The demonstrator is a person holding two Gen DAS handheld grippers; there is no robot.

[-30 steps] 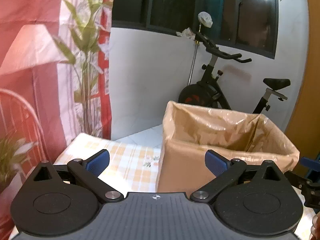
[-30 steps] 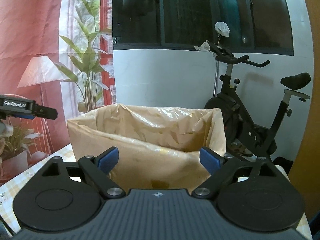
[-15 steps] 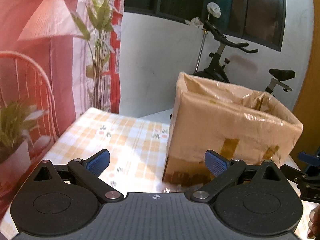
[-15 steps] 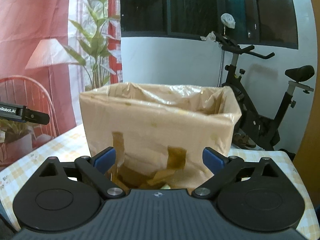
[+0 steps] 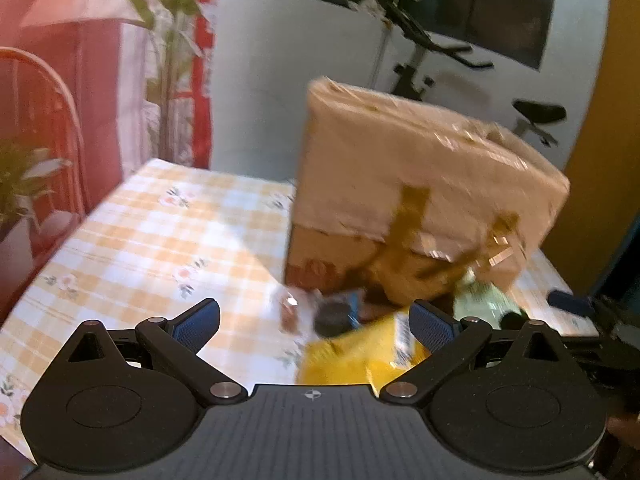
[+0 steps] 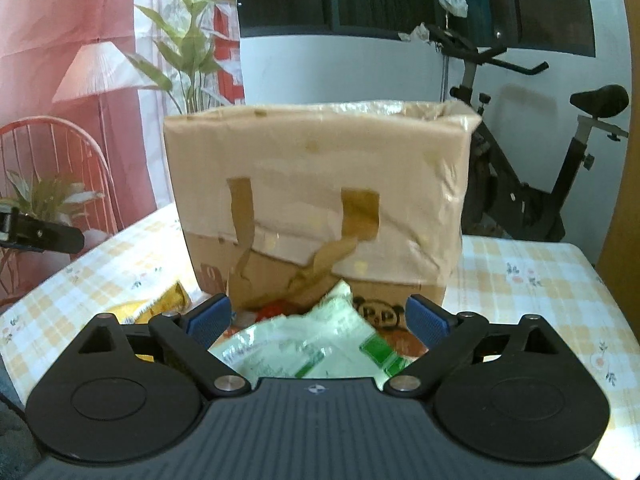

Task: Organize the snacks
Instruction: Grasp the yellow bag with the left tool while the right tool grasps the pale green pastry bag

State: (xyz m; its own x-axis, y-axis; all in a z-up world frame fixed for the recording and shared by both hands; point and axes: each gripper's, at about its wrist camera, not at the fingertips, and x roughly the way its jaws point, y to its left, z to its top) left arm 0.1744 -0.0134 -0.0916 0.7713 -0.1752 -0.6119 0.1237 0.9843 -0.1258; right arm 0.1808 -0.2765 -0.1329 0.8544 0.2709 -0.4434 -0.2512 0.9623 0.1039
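Note:
A tall cardboard box (image 5: 420, 200) lined with plastic stands on the checked tablecloth (image 5: 168, 240). Snack packets lie at its foot: a yellow packet (image 5: 352, 356), a small clear-wrapped snack (image 5: 290, 312), a dark round one (image 5: 336, 316) and a green-and-white packet (image 5: 480, 304). My left gripper (image 5: 314, 322) is open above the yellow packet and holds nothing. In the right wrist view the box (image 6: 316, 192) fills the middle. My right gripper (image 6: 318, 316) is open over the green-and-white packet (image 6: 304, 348), apart from it. The yellow packet (image 6: 160, 304) lies to its left.
An exercise bike (image 6: 520, 184) stands behind the table on the right. A red wire chair (image 6: 60, 168) and potted plants (image 6: 188, 52) are at the left. The left gripper's finger (image 6: 40, 236) shows at that view's left edge. Bare tablecloth (image 6: 528, 280) lies right of the box.
Both grippers have sunk and tipped downward. The box's open top has dropped out of sight and its taped side shows. The snack packets at its foot have come into view.

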